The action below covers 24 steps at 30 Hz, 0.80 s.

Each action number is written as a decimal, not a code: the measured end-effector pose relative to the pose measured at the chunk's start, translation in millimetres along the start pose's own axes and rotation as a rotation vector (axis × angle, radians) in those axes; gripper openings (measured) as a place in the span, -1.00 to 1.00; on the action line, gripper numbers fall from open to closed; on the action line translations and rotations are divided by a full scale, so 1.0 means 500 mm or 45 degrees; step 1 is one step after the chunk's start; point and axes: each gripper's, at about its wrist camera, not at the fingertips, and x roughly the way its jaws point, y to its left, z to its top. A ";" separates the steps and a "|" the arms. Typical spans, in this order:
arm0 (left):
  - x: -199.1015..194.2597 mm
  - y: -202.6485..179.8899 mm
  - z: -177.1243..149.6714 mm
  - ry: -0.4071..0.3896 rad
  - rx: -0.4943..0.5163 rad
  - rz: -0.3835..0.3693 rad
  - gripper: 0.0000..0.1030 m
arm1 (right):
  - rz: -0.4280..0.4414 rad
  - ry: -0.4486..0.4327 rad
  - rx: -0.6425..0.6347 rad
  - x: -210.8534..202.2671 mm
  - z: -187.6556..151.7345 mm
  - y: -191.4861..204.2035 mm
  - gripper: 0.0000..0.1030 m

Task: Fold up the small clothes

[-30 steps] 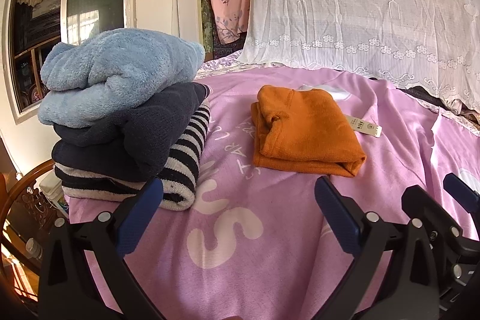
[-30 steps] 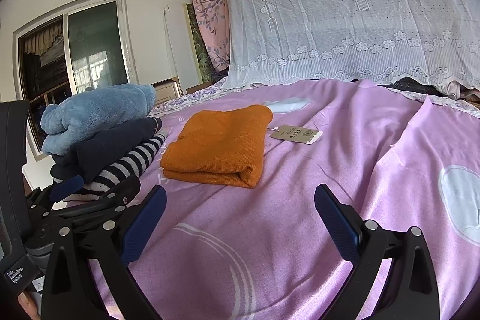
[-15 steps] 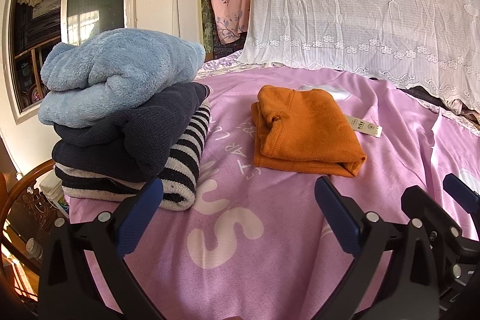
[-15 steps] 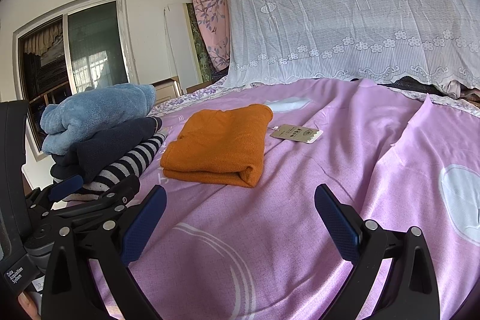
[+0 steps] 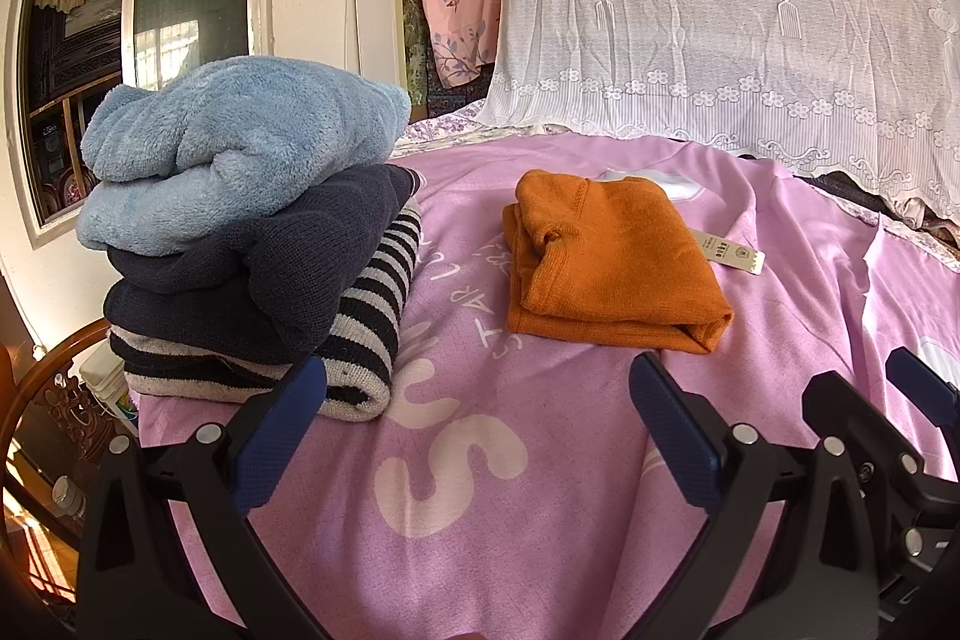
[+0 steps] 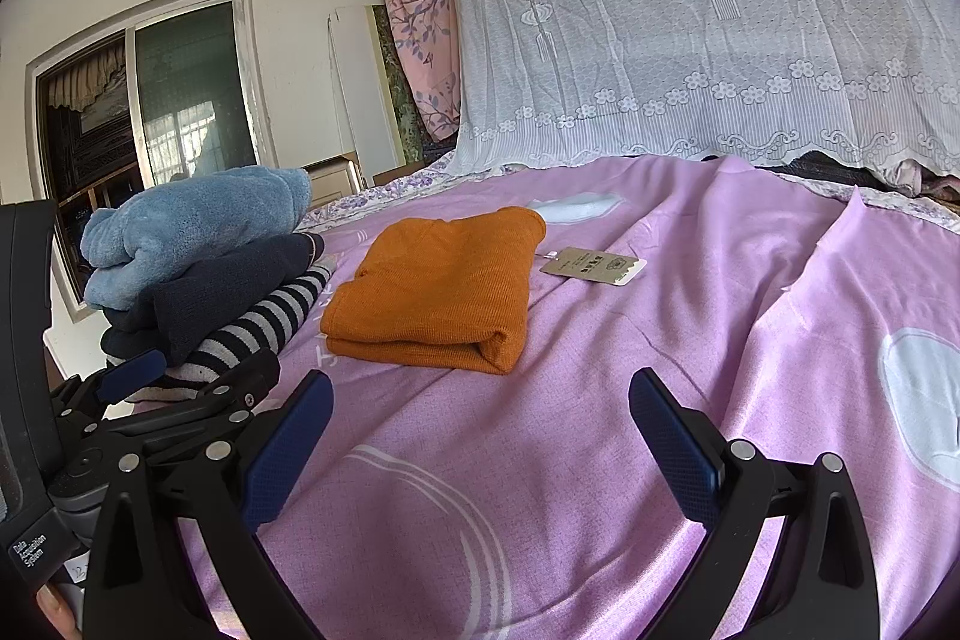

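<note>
A folded orange knit garment (image 5: 606, 262) (image 6: 438, 292) lies flat on the pink bedsheet (image 5: 456, 460) (image 6: 690, 316), with a paper tag (image 5: 729, 250) (image 6: 591, 265) beside it. To its left stands a stack of folded clothes: a light blue fleece (image 5: 240, 148) (image 6: 192, 226) on top, a dark navy knit (image 5: 270, 274) under it, a striped one (image 5: 372, 316) at the bottom. My left gripper (image 5: 477, 409) is open and empty, short of the orange garment. My right gripper (image 6: 480, 418) is also open and empty, hovering over the sheet in front of the garment.
A white lace cover (image 5: 750, 28) hangs over the far side of the bed. A window (image 5: 138, 40) and white wall are at the left. A wooden chair (image 5: 54, 394) and a white tub (image 5: 111, 388) stand beside the bed's left edge. The other gripper's body (image 6: 150, 418) shows at left.
</note>
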 end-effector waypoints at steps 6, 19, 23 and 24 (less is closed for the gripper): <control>0.000 0.000 0.000 0.000 0.000 0.001 0.92 | 0.000 0.000 0.001 0.000 0.000 0.000 0.93; -0.005 -0.003 -0.002 -0.018 0.015 0.029 0.91 | 0.000 0.003 0.016 0.000 -0.004 -0.004 0.93; 0.001 -0.003 -0.002 -0.002 0.023 0.024 0.91 | -0.004 0.008 0.023 0.003 -0.007 -0.008 0.93; 0.003 -0.004 -0.002 0.000 0.025 0.026 0.91 | -0.005 0.009 0.023 0.003 -0.007 -0.008 0.93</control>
